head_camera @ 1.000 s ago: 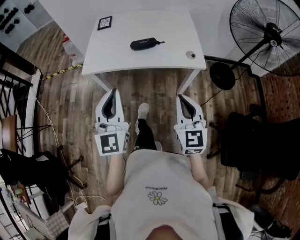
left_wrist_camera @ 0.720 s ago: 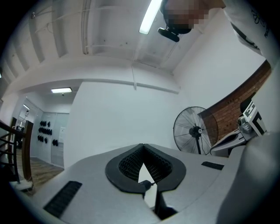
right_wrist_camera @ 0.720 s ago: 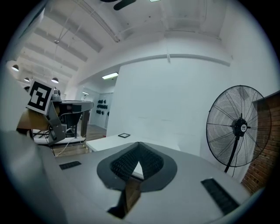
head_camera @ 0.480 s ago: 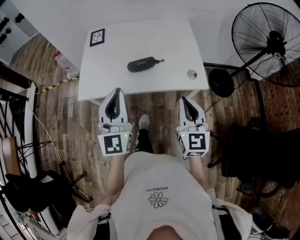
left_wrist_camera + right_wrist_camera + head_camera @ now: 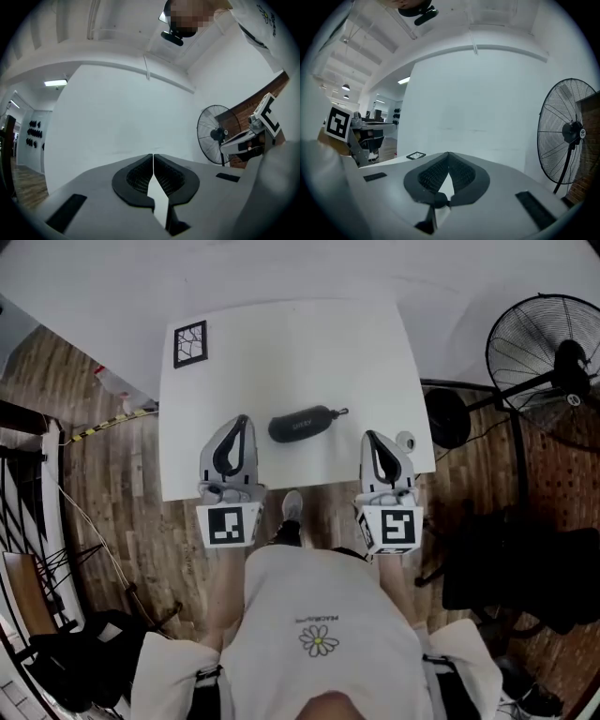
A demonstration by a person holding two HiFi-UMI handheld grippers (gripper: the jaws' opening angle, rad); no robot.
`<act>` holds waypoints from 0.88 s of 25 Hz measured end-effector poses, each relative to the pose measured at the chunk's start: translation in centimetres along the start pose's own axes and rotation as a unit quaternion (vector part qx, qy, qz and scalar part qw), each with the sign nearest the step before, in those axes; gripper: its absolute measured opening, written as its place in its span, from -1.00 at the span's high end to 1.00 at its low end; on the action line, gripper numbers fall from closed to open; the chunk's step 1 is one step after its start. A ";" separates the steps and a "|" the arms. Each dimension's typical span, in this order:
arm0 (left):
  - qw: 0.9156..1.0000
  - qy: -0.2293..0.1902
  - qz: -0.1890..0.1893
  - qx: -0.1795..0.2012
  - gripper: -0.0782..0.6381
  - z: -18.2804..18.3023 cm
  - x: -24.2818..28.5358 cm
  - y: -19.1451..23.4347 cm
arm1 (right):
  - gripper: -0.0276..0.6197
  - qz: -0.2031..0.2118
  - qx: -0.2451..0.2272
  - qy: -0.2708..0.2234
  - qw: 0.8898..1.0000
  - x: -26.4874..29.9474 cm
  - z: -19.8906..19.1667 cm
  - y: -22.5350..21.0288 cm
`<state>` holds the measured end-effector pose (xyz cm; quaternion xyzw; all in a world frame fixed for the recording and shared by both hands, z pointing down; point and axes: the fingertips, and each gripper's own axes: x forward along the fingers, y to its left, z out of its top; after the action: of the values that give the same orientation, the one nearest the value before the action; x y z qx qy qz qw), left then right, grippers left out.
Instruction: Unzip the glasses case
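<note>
Count: one black glasses case near the white table's front edge, between my two grippers. Left gripper and right gripper: jaws pressed together, both empty. One marker card at the back-left corner, one small round item at the front-right corner. Wood-plank floor; one standing fan on the right.

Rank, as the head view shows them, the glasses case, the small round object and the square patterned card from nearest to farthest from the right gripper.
1. small round object: just right of the right gripper, near the right front corner of the table.
2. glasses case: to the gripper's left, near the front edge.
3. square patterned card: far left corner.
</note>
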<state>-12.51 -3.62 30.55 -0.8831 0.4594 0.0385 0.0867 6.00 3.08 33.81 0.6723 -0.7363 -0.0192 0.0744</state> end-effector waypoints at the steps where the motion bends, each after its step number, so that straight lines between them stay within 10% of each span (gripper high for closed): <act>1: 1.000 0.002 -0.003 0.001 0.74 -0.5 1.0 0.8 | 0.90 -0.002 -0.002 0.004 1.000 1.2 0.0 0.0; 22: 0.999 0.017 0.004 0.043 0.74 -2.2 9.8 1.4 | 0.89 0.078 0.011 0.003 0.997 12.8 -0.1 -4.5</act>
<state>-8.06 -12.76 31.07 -0.8774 0.4653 0.0042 0.1169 9.33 -10.07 34.39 0.6136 -0.7865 -0.0031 0.0702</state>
